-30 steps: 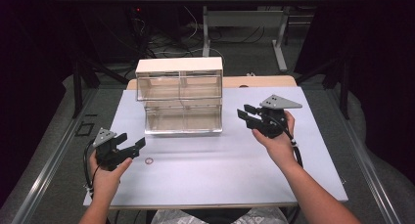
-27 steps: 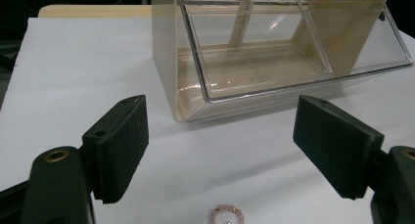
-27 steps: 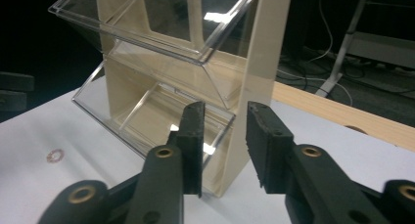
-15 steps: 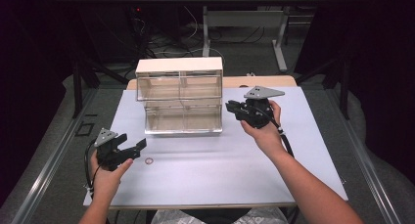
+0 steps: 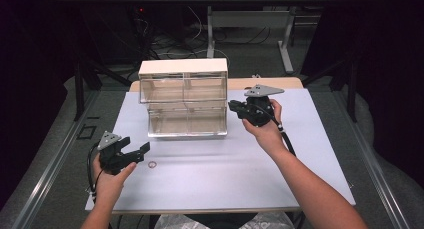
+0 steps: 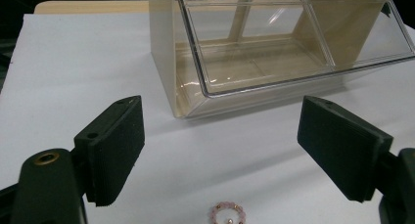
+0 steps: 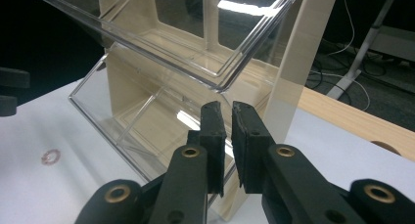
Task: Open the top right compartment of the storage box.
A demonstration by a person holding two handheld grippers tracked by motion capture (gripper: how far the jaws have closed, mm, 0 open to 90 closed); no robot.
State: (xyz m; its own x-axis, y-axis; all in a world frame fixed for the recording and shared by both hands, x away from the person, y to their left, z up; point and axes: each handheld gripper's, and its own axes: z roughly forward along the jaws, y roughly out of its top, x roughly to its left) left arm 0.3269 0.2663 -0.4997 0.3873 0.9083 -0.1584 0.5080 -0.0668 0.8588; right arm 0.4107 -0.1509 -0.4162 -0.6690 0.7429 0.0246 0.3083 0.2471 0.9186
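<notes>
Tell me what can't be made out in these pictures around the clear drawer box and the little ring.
- Ring: left gripper view, cut off by the bottom edge; high view, too small to tell its beads.
- Right gripper: right gripper view, whether its nearly closed tips touch the drawer box is unclear; clear plastic confuses depth.
- Drawer contents: glare and see-through walls blur them.

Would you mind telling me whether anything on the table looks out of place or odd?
One thing stands out: a small pink beaded ring lies loose on the white table, in front of the clear drawer cabinet rather than in a bin. The cabinet's bins are tilted open and look empty. Nothing looks spilled or damaged.
</notes>
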